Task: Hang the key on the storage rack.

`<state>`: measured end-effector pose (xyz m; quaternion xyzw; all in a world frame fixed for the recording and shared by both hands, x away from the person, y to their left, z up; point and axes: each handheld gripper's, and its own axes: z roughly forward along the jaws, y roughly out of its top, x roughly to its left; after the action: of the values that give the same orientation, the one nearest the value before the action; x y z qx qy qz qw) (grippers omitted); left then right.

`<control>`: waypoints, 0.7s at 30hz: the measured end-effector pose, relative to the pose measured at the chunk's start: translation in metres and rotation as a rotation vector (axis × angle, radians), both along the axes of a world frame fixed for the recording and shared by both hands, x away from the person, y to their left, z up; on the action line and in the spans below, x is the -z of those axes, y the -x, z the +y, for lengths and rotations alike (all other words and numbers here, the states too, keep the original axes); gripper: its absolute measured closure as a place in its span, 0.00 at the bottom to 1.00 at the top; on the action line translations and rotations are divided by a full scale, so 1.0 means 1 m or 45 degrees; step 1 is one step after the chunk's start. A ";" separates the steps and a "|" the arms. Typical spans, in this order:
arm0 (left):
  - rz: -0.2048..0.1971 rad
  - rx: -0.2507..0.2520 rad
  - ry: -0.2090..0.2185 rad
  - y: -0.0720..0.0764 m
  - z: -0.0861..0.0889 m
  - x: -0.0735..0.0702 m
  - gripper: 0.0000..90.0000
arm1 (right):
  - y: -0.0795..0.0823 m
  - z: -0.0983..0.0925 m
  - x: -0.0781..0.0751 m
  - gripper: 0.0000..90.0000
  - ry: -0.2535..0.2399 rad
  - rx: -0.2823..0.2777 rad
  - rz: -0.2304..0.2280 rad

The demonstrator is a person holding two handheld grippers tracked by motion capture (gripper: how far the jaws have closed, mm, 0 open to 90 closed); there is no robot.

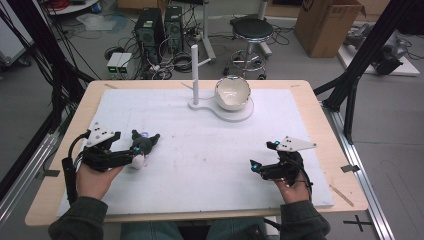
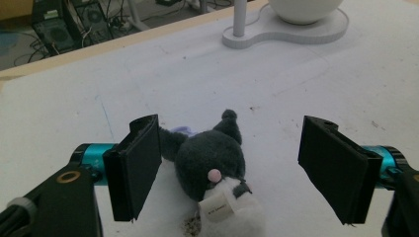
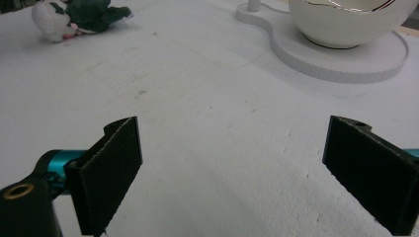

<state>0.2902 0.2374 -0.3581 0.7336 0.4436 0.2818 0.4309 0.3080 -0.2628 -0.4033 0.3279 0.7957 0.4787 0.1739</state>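
Observation:
A small plush toy [image 1: 143,144] with a dark grey head, pink nose and white body lies on the white mat [image 1: 210,155] at the left. My left gripper [image 1: 140,147] is open around it; in the left gripper view the plush toy [image 2: 210,160] sits between the wide-apart jaws, close to the left one, and the left gripper [image 2: 230,131] is not squeezing it. My right gripper [image 1: 262,155] is open over bare mat at the right, nothing between its jaws [image 3: 232,138]. Far off in the right gripper view lies the plush toy [image 3: 81,17].
At the back centre, a white bowl [image 1: 232,92] sits on a flat white stand [image 1: 239,115] with an upright post [image 1: 195,75]. The wooden table edge [image 1: 345,165] frames the mat. A stool, computer towers, cables and a cardboard box stand on the floor beyond.

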 end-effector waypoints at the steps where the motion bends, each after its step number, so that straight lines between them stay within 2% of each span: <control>1: 0.012 -0.002 -0.002 -0.002 -0.001 0.001 0.28 | 0.000 0.000 0.000 0.08 0.000 0.000 0.000; 10: 0.075 -0.036 -0.018 -0.018 -0.008 0.010 0.30 | 0.001 -0.004 0.000 0.08 -0.011 0.013 -0.009; 15: 0.140 -0.029 -0.033 -0.027 -0.009 0.019 0.31 | -0.001 -0.002 0.000 0.08 -0.007 0.012 -0.002; 21: 0.196 -0.067 -0.063 -0.035 -0.013 0.025 0.34 | 0.000 0.001 0.001 0.08 0.007 -0.004 -0.010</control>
<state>0.3249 0.2241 -0.3835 0.7515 0.4874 0.2467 0.3698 0.3081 -0.2621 -0.4043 0.3244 0.7968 0.4780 0.1772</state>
